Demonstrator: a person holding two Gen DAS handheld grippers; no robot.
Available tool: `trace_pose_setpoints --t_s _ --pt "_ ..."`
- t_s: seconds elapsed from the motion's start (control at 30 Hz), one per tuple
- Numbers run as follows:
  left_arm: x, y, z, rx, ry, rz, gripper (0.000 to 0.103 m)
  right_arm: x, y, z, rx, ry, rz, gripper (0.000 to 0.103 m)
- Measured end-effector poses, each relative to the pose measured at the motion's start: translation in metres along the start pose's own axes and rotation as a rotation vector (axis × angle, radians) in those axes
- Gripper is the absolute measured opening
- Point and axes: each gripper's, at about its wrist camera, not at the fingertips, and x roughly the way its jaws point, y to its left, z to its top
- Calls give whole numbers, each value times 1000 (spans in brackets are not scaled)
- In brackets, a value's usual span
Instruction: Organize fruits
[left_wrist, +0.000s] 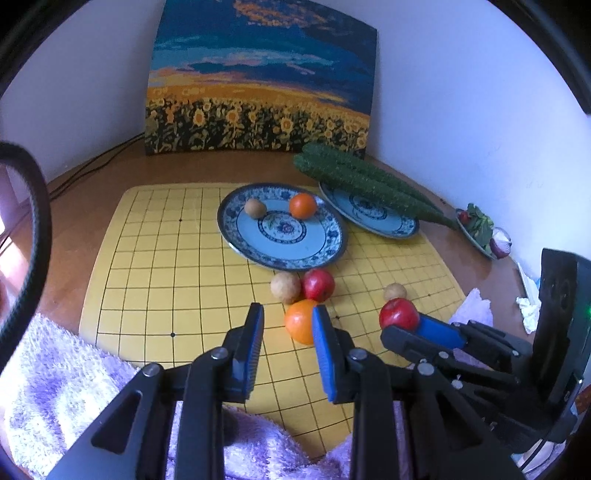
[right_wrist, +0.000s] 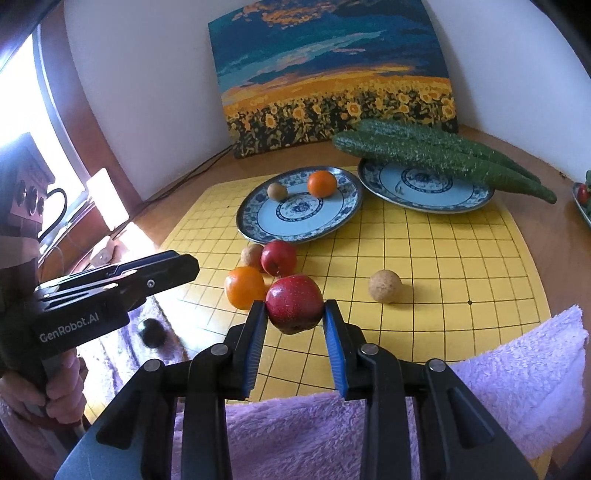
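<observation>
My right gripper (right_wrist: 295, 303) is shut on a red apple (right_wrist: 294, 299), held just above the yellow grid mat (right_wrist: 443, 258). My left gripper (left_wrist: 288, 308) is shut with nothing between its fingers. An orange (left_wrist: 300, 325) lies just beyond its right fingertip. Past the orange, a second red apple (left_wrist: 318, 284) and a brown round fruit (left_wrist: 285, 287) lie side by side. Another brown fruit (right_wrist: 385, 286) lies alone to the right. The blue patterned plate (left_wrist: 236, 236) holds a small brown fruit (left_wrist: 255, 208) and an orange (left_wrist: 303, 205).
A second patterned plate (right_wrist: 424, 201) carries long green cucumbers (right_wrist: 443, 155). A sunflower picture (left_wrist: 258, 92) leans on the back wall. A purple towel (right_wrist: 332, 435) covers the near edge, with a dark round object (right_wrist: 151, 332) on it. A small dish of vegetables (left_wrist: 480, 229) stands far right.
</observation>
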Motion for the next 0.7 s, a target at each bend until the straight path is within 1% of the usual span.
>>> trace_pose_setpoints --t_s 0.13,0.27,0.4,0.57,0.7 --pt "7 1 -3 5 25 4 28 5 -3 -3 14 13 4 32" --pt "13 -2 -3 9 37 3 41 7 -5 -3 19 16 4 32" --pt "22 -10 -4 20 57 2 45 5 -8 -2 26 11 3 32" --pt "33 -18 -5 21 82 1 46 2 -11 -2 33 4 0 32" --pt "42 -21 -5 18 96 19 46 1 -14 -2 37 3 4 32"
